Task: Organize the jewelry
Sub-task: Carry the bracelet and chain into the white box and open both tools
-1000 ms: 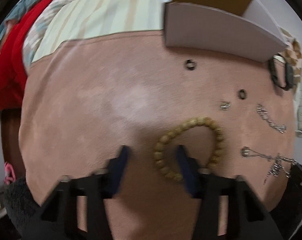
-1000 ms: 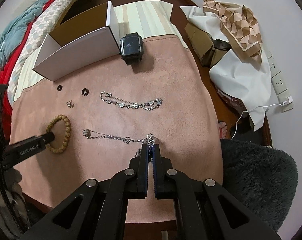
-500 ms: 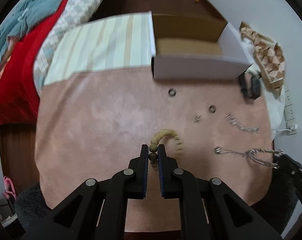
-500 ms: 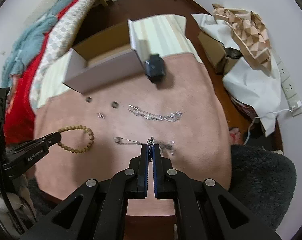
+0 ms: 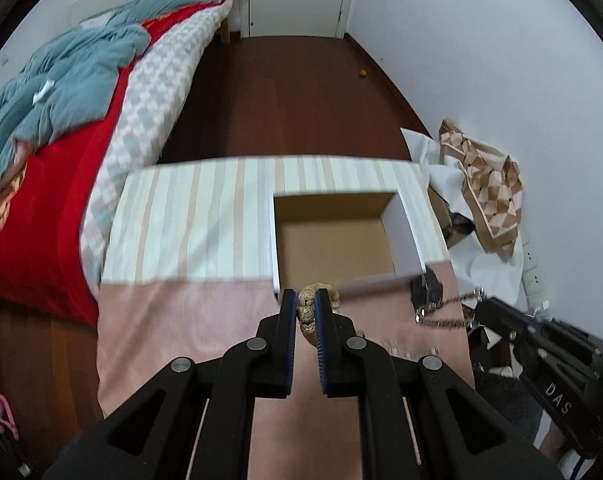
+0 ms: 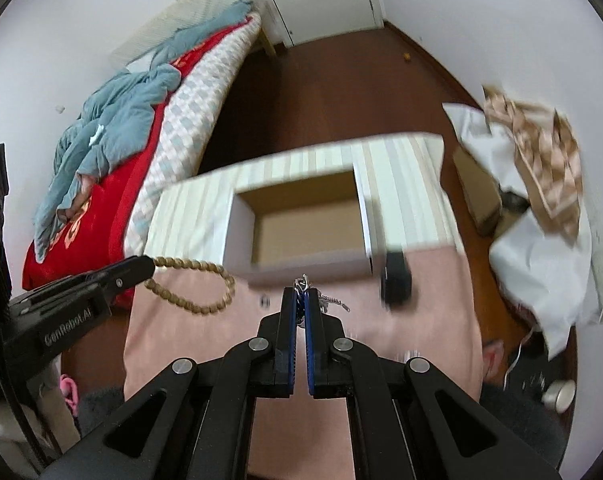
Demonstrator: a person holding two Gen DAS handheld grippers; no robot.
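Observation:
My left gripper [image 5: 304, 300] is shut on the wooden bead bracelet [image 5: 306, 312], lifted above the pink cloth [image 5: 181, 320]; from the right wrist view the bracelet [image 6: 197, 284] hangs as a loop from that gripper [image 6: 151, 266]. My right gripper [image 6: 300, 300] is shut on a silver chain [image 6: 329, 300], which dangles from it in the left wrist view as the chain [image 5: 441, 312]. An open cardboard box [image 5: 333, 240] with white outer walls sits just beyond both grippers, its inside bare. A black watch [image 6: 395, 280] lies on the cloth by the box's right corner.
The table [image 5: 189, 220] carries a striped cloth behind the pink one. A bed [image 5: 61, 140] with red and teal bedding stands left. Paper bags and a patterned scarf [image 5: 485, 188] pile up at the right wall. A small ring [image 6: 264, 301] lies on the pink cloth.
Both grippers have risen from the cloth and tilted up toward the box. The left one closed on the bead bracelet and lifted it; the right one lifted the silver chain off the cloth.

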